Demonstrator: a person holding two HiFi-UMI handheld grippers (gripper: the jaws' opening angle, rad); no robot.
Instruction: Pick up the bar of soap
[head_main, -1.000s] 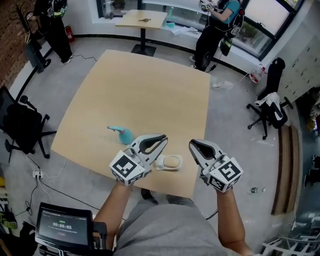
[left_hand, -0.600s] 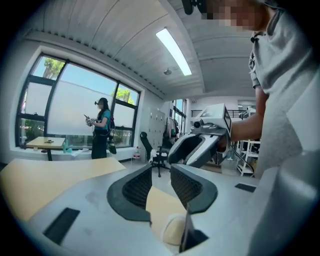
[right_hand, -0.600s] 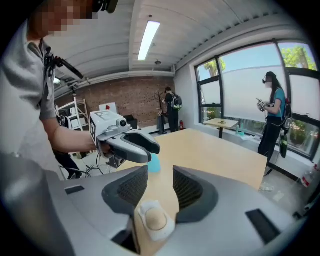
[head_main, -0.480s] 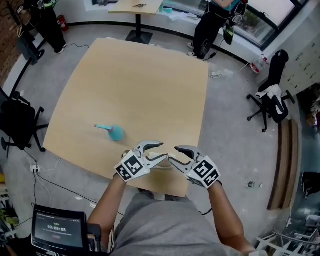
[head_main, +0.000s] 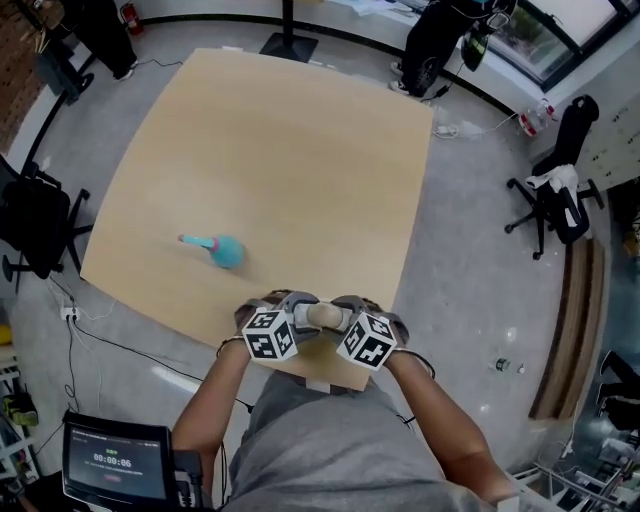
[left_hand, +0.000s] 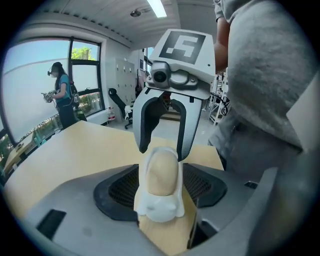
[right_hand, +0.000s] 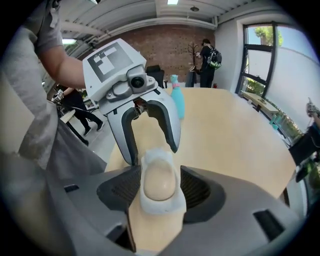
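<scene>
Pale wood table (head_main: 300, 150) fills the head view, and right at its near edge, square in front of the person, sits the bar of soap (head_main: 324, 314). It's a beige oval, lying flat in a white soap dish (right_hand: 159, 204) whose rim rises round it.

Now the geometry: the soap's long axis runs left to right across the head view, and both tools are lined up on that same axis, nose to nose. The left gripper (right_hand: 151, 147) comes in over one end and the right gripper (left_hand: 162, 146) over the other, each looking straight down the bar's length. Neither hand has the edge; they look equally near.

Both sets of jaws have just been opening and stand wide. In each gripper view the soap and dish lie between the dark pads, with a gap showing on either side and no pad pressing.

By my reading, a squeeze from either tool would land across the bar's narrow width, the better way to take it. The catch is that raised rim, which may meet the pads first.

Well apart to the left, a teal bottle (head_main: 222, 250) is out of play.
</scene>
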